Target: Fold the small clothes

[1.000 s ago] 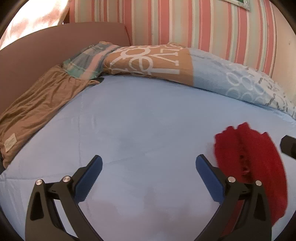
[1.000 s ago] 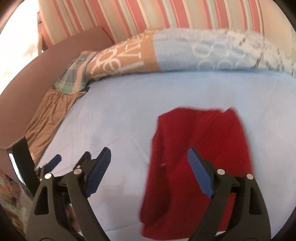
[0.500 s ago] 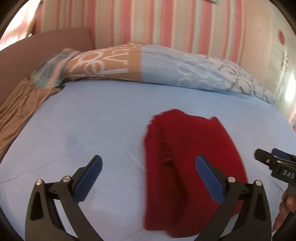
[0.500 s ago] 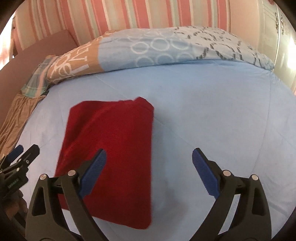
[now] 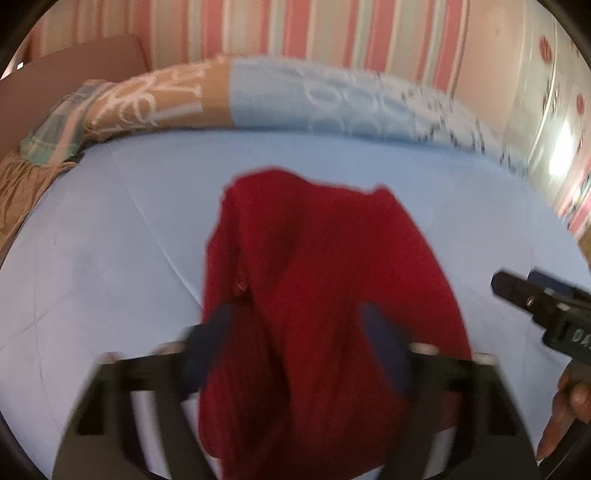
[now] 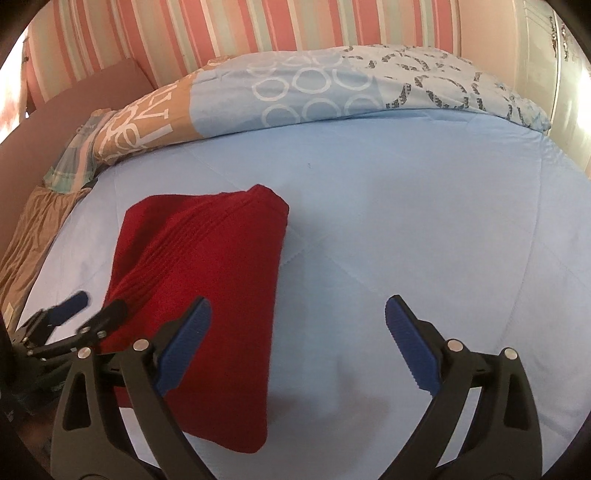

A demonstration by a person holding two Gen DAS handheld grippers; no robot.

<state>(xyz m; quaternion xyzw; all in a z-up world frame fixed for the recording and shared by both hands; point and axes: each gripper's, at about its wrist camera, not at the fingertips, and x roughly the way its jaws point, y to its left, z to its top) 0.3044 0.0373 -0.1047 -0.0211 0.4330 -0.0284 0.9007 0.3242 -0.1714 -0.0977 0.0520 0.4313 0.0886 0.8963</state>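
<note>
A folded red knit garment [image 6: 207, 288] lies on the light blue bedsheet [image 6: 406, 206]. In the left wrist view the garment [image 5: 317, 295] fills the middle, blurred. My left gripper [image 5: 299, 325] is open, its blue-padded fingers on either side of the garment's near end; it also shows at the garment's left edge in the right wrist view [image 6: 92, 306]. My right gripper [image 6: 295, 321] is open and empty above the sheet, just right of the garment; its tip shows in the left wrist view [image 5: 535, 295].
A patterned blue and tan duvet [image 6: 314, 85] lies bunched along the far side of the bed. A brown cloth [image 6: 26, 236] and a brown headboard [image 6: 55, 122] are at the left. A striped wall [image 6: 258, 26] stands behind.
My left gripper has swung right and forward until its open fingers straddle the garment's near end. My right gripper has shifted right, off the garment, over bare sheet.
</note>
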